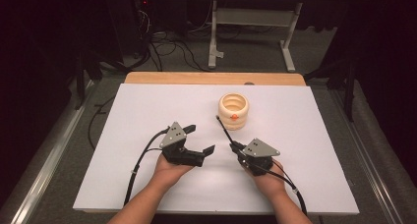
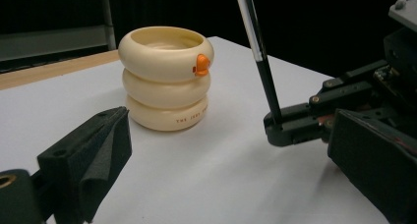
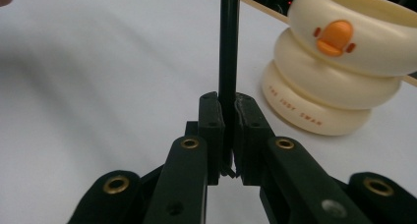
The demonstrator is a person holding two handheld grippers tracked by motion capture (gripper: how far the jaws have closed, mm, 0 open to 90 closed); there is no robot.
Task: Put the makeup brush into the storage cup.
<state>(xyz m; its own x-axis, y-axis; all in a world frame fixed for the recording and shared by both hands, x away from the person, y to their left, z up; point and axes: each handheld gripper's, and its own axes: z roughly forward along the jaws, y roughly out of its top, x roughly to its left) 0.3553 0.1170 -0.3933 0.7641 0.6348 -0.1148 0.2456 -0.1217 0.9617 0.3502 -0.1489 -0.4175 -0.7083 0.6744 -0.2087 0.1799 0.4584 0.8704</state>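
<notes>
A cream ringed cup with an orange duck bill (image 1: 234,111) (image 2: 166,78) (image 3: 342,62) stands upright on the white table top (image 1: 147,106), past its middle. My right gripper (image 1: 235,146) (image 3: 226,118) is shut on a thin black pen (image 1: 224,129) (image 2: 258,54) (image 3: 228,42), which slants up toward the cup's left side without touching it. My left gripper (image 1: 201,139) is open and empty, left of the right one, its jaws pointing toward the cup and pen; one foam pad (image 2: 101,155) shows at the lower left of its own view.
A wooden strip (image 1: 214,78) runs along the table's far edge. Beyond it stand a white metal frame (image 1: 253,22) and loose cables (image 1: 167,47) on the floor. Bare white surface lies left and right of the cup.
</notes>
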